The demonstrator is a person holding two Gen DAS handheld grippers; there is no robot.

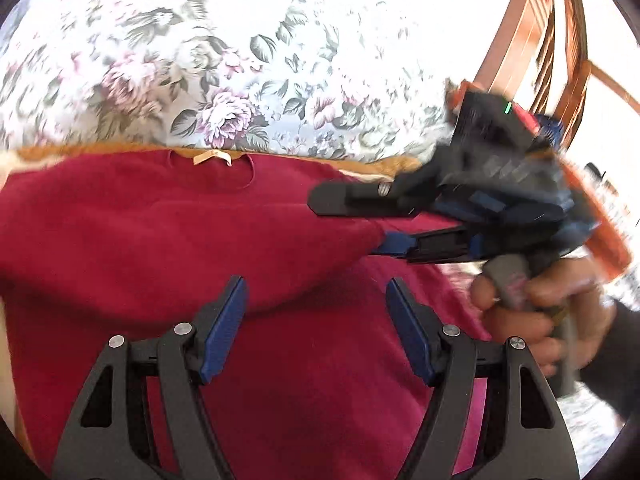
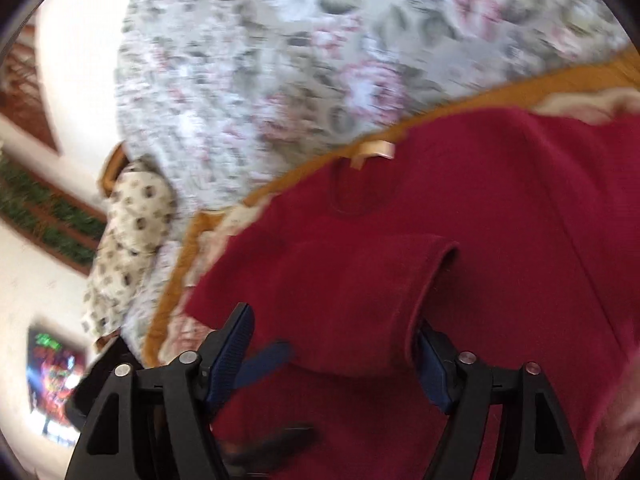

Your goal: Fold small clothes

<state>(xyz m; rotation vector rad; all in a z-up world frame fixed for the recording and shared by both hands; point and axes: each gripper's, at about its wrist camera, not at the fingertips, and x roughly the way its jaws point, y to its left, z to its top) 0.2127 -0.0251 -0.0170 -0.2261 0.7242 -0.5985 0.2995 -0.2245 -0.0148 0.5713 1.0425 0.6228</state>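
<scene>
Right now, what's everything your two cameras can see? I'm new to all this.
Red top: one, dark red, spread on the cloth, one sleeve folded across the body.
Neck label: one, cream, at the collar.
Floral cloth: one, pale with pink flowers and mustard border, under the top.
Patterned fabric: one, cream with dark motifs, at the cloth's far side.
Wooden chair: one, brown, beyond the cloth.
Left gripper: black, blue pads, open above the top.
Right gripper: black, blue pads, open around the folded sleeve.
Right hand: holds that gripper's handle.
</scene>
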